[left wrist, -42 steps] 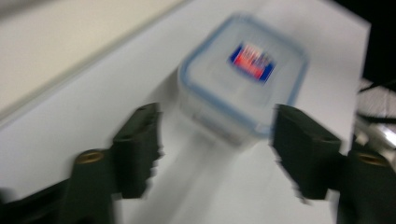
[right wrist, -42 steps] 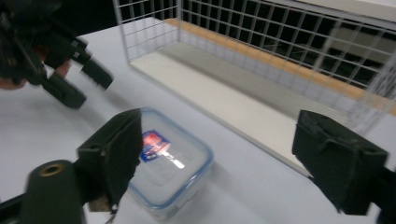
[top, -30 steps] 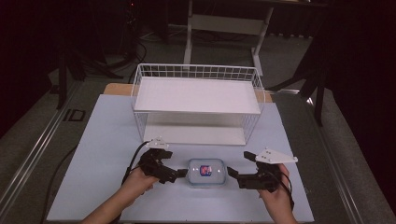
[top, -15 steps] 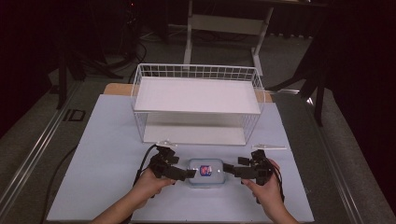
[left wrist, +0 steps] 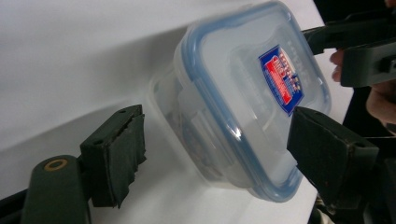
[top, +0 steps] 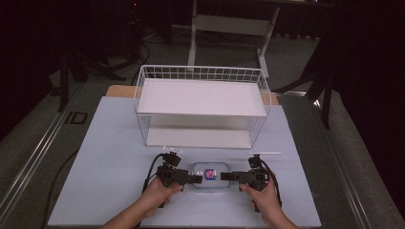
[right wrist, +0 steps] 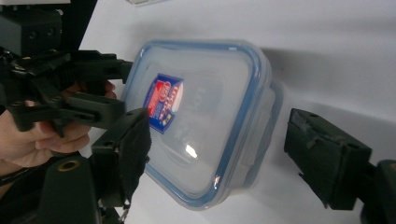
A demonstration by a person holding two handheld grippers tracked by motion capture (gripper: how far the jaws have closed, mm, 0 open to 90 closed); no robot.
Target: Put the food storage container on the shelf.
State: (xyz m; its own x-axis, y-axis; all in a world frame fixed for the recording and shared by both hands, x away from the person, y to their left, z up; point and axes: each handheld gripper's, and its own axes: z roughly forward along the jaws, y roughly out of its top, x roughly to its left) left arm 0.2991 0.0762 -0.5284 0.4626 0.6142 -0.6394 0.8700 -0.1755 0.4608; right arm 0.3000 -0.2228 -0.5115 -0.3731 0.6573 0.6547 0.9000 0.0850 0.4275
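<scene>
A clear plastic food container (top: 210, 175) with a blue-rimmed lid sits at lower centre on the white counter (top: 110, 143). Its red and blue label (left wrist: 281, 79) is too blurred to read. The left gripper (top: 192, 178) and right gripper (top: 230, 176) flank it, jaws just narrowing around its ends, not yet gripping.
</scene>
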